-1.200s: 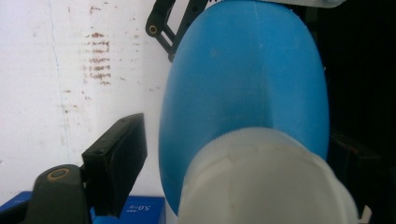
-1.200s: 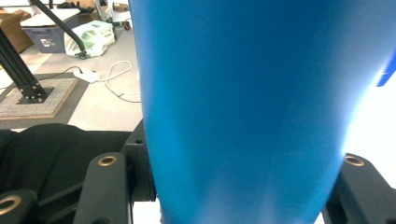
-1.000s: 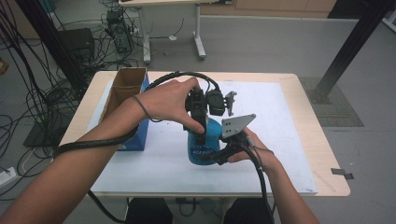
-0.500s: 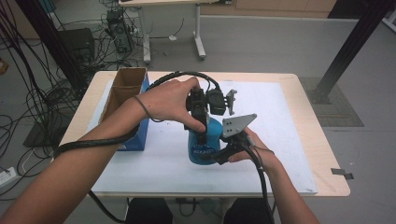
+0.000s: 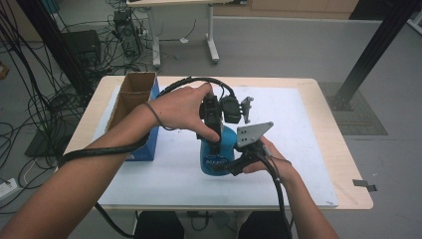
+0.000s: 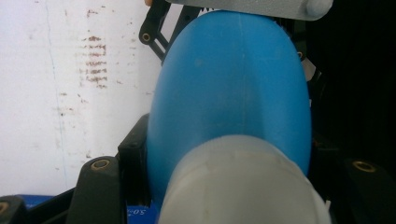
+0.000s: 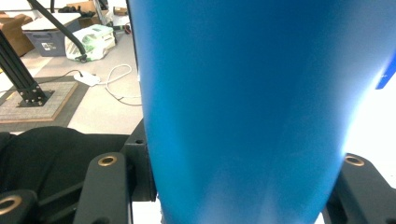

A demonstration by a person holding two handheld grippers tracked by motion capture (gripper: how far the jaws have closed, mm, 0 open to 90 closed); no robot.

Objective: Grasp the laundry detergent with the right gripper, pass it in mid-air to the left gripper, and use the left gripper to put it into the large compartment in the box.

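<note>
A blue bottle point(image 5: 219, 149) stands upright on the white sheet near the table's front. My left gripper point(image 5: 216, 135) comes down on it from above, held by a hand, and is shut on the bottle's pale cap point(image 6: 243, 182). In the left gripper view the blue bottle shoulder point(image 6: 233, 84) swells out below the cap between the black jaws. My right gripper point(image 5: 232, 164) reaches in from the right at table level and is shut on the bottle's lower body point(image 7: 243, 93). The bottle's far side is hidden.
An open cardboard box point(image 5: 132, 97) in a blue sleeve stands at the table's left. The white sheet point(image 5: 298, 129) covers most of the wooden table point(image 5: 348, 164). A black post point(image 5: 368, 55) rises at the right, and cables point(image 5: 30, 99) lie on the floor at the left.
</note>
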